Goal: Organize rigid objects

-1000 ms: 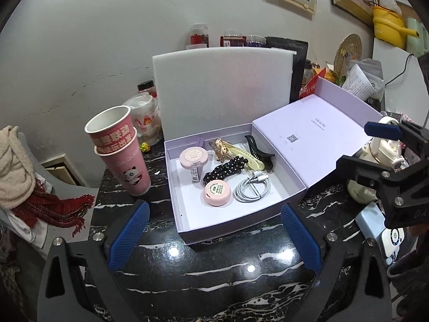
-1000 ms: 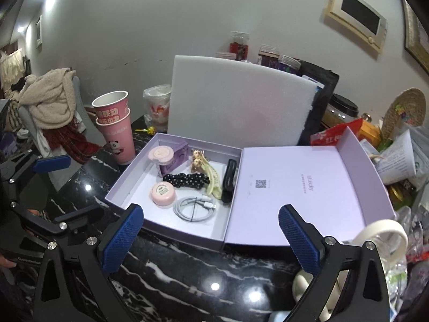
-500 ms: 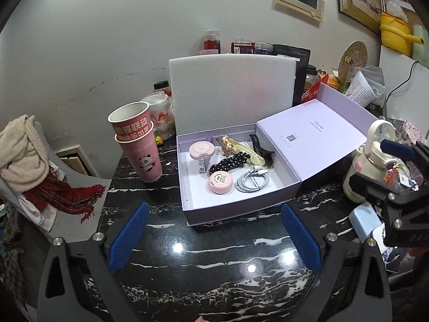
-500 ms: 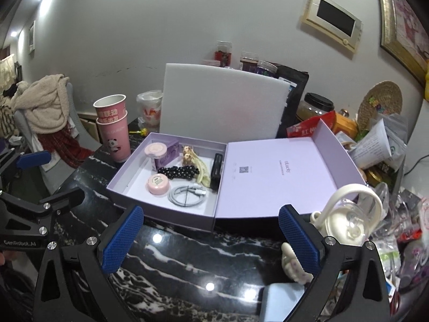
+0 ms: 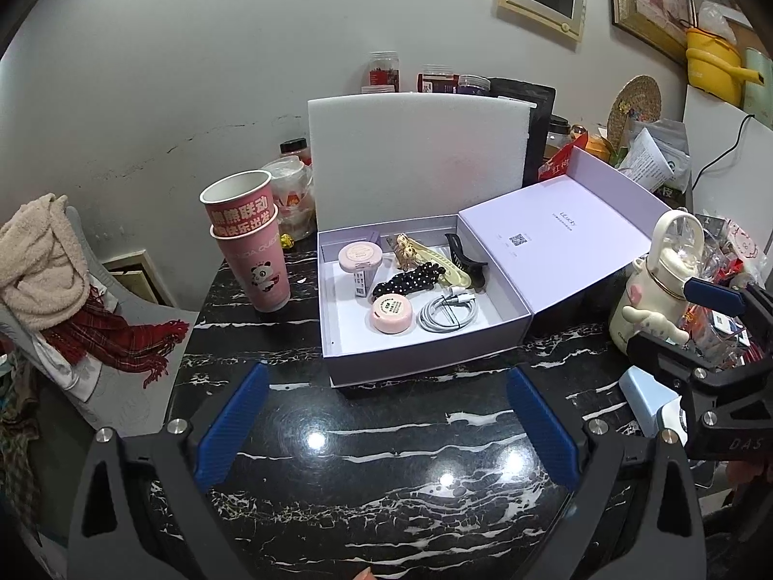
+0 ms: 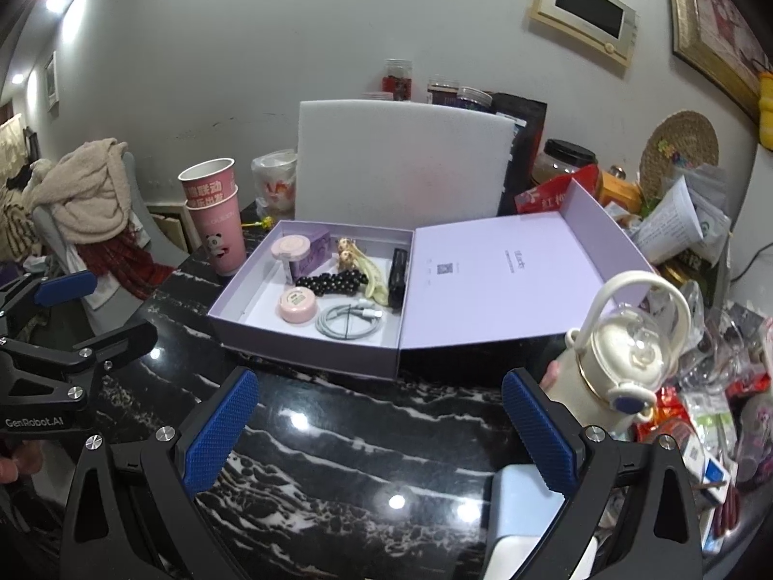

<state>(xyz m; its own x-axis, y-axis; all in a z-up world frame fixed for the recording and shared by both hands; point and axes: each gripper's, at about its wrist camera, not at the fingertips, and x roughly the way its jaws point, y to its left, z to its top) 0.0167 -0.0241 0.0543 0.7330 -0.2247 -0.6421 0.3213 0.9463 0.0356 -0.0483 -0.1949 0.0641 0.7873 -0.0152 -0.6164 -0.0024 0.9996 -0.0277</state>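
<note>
Gaping wide, each tool [image 5: 385,418] [image 6: 379,423] (left, right) holds nothing.

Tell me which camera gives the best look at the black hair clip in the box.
The left wrist view. There the black hair clip shows its curved back and teeth, lying by the box's right wall. In the right wrist view the same clip is seen end-on as a narrow dark strip, so its shape is hard to read.

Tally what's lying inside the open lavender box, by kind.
Round pink tins: 2
Hair clips: 3, gold bear, black beaded, black claw
Coiled white cable: 1
Small purple carton: 1
Total: 7
</note>
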